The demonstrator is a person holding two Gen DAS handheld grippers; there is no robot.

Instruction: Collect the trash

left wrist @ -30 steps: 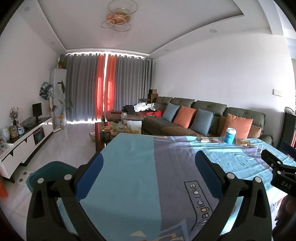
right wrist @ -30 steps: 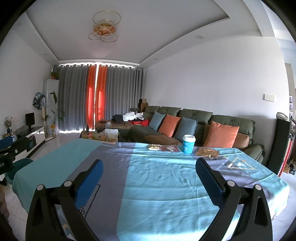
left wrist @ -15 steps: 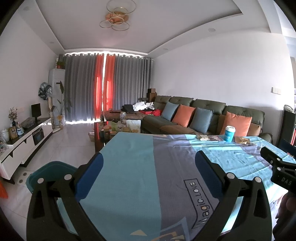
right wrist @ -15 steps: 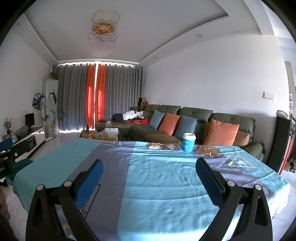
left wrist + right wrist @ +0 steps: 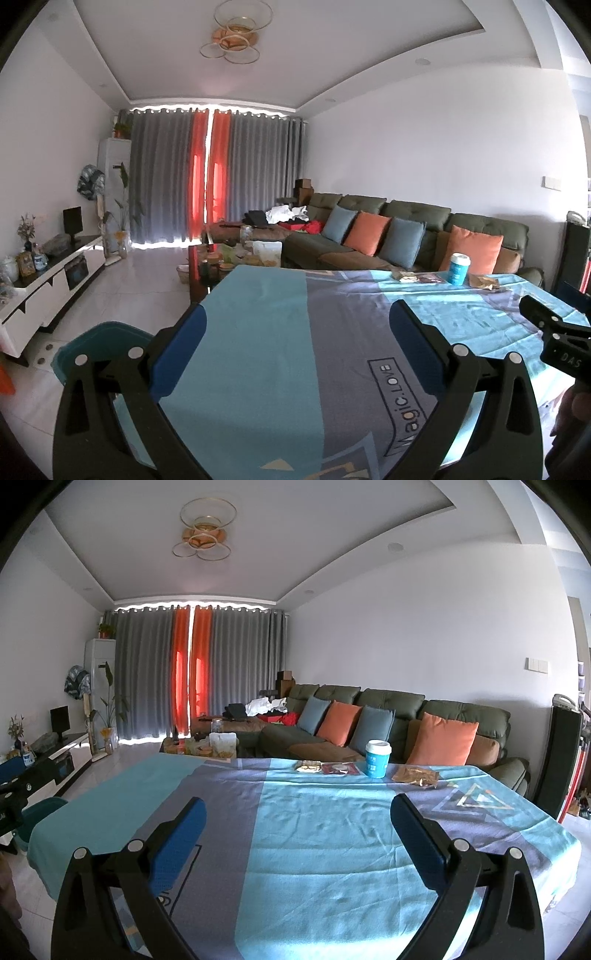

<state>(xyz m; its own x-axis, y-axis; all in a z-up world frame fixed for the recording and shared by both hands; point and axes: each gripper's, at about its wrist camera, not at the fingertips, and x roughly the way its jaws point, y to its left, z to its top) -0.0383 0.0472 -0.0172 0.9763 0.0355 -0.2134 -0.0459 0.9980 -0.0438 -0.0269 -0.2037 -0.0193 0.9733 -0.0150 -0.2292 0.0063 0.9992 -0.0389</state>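
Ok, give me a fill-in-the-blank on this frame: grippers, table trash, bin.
1. Both the left gripper and right gripper are ____.
2. The cup stands ____ on the tablecloth.
3. The cup has a ____ lid.
4. The teal bin sits on the ____ beside the table.

Missing words: open; upright; white; floor
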